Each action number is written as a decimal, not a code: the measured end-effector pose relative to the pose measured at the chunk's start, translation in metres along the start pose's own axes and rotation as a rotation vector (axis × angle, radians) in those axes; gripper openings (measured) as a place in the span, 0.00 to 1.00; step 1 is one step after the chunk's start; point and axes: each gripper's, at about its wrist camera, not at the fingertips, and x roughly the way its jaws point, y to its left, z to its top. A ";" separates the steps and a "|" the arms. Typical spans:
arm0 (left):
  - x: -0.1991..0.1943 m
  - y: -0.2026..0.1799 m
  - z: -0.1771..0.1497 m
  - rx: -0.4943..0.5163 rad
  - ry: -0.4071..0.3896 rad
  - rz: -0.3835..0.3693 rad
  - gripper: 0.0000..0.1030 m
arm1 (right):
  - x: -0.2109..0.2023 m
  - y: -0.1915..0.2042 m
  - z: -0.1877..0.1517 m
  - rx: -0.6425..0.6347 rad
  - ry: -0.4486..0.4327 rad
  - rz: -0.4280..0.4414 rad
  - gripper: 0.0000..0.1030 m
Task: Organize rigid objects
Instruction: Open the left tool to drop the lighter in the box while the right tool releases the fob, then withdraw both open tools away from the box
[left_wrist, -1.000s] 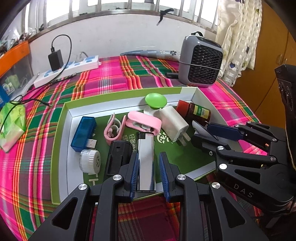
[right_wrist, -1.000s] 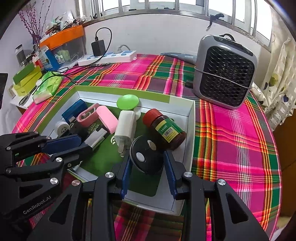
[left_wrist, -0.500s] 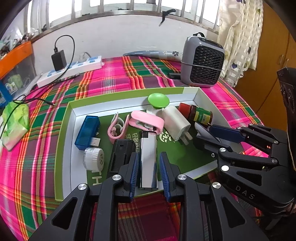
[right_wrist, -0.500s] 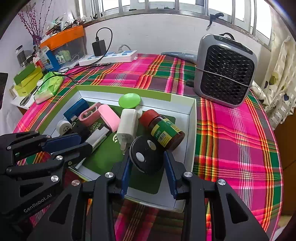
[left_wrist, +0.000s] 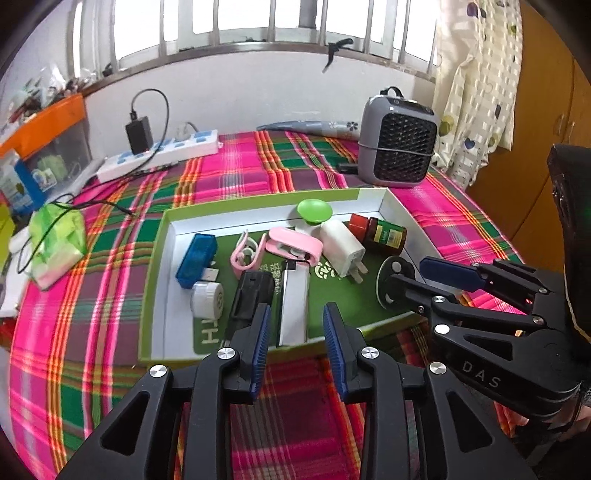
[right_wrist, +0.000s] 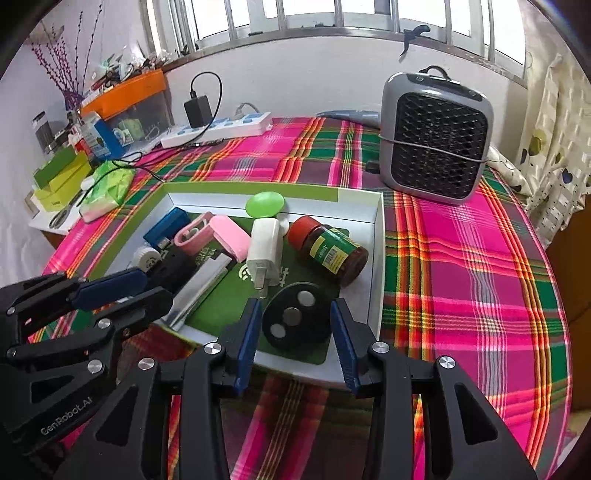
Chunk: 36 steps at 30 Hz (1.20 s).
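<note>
A green-rimmed white tray (left_wrist: 258, 197) on the plaid cloth holds several small things. Among them are a silver bar (left_wrist: 293, 302), a black block (left_wrist: 251, 295), a white charger (left_wrist: 341, 247) and a red-lidded brown jar (left_wrist: 380, 232). My left gripper (left_wrist: 295, 325) hovers at the tray's near rim. Its jaws are opening, and the silver bar lies ahead of them with clear gaps on both sides. My right gripper (right_wrist: 295, 317) straddles a black disc (right_wrist: 295, 319) in the tray's near right corner. Its jaws are opening too, with the pads just off the disc's edges.
A grey fan heater (left_wrist: 399, 147) stands behind the tray at the right. A power strip (left_wrist: 162, 158) with a black adapter lies at the back left. A green tissue pack (left_wrist: 55, 236) sits left of the tray. Bare plaid cloth (right_wrist: 461, 280) lies right of the tray.
The left jaws spread off the silver bar and drew back and up, leaving it lying in the tray. The right jaws widened slightly around the black disc.
</note>
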 end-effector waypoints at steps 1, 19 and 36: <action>-0.002 0.000 -0.001 -0.002 -0.003 0.003 0.28 | -0.002 0.001 -0.001 0.002 -0.005 0.000 0.39; -0.038 0.000 -0.050 -0.029 -0.003 0.082 0.28 | -0.041 0.015 -0.045 0.035 -0.024 -0.041 0.40; -0.032 0.004 -0.089 -0.084 0.076 0.110 0.28 | -0.039 0.010 -0.084 0.069 0.040 -0.120 0.48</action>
